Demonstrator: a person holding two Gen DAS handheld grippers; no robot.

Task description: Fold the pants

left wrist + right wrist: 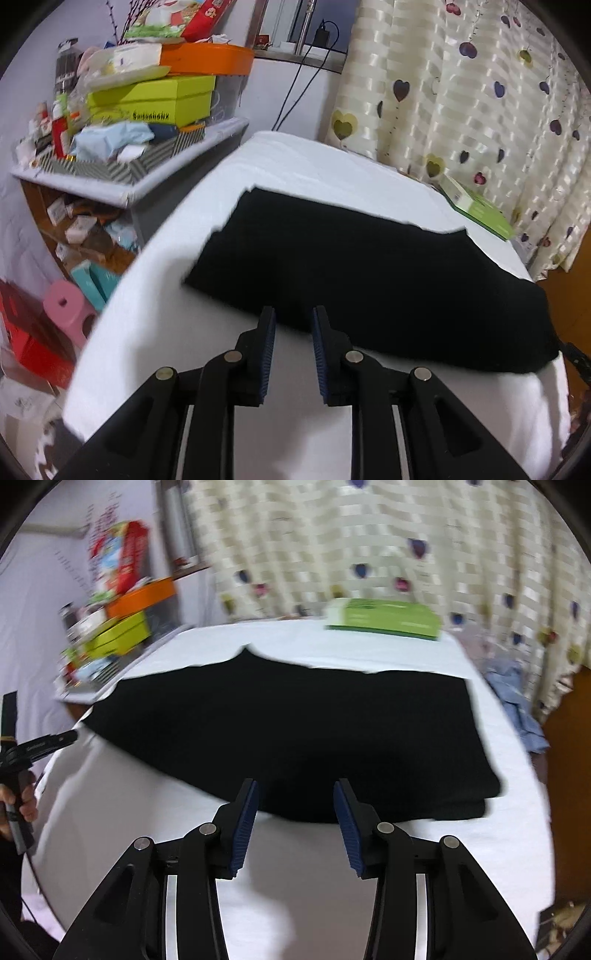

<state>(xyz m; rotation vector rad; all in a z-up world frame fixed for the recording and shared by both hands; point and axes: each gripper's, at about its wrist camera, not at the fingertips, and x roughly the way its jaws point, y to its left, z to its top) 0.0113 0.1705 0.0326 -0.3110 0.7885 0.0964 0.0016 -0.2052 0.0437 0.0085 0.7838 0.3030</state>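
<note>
The black pants (369,280) lie folded flat on the white-covered table (155,332), reaching its right edge. The left gripper (293,325) hovers at their near edge, jaws parted, nothing between them. A green box (476,210) sits at the far right corner.

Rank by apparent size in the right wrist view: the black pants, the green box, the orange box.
1. Black pants: by far the largest, spread across the white table.
2. Green box: much smaller, at the table's far edge.
3. Orange box: smallest, though it is blurred, partly hidden and farther off, so its true size is unsure.
</note>
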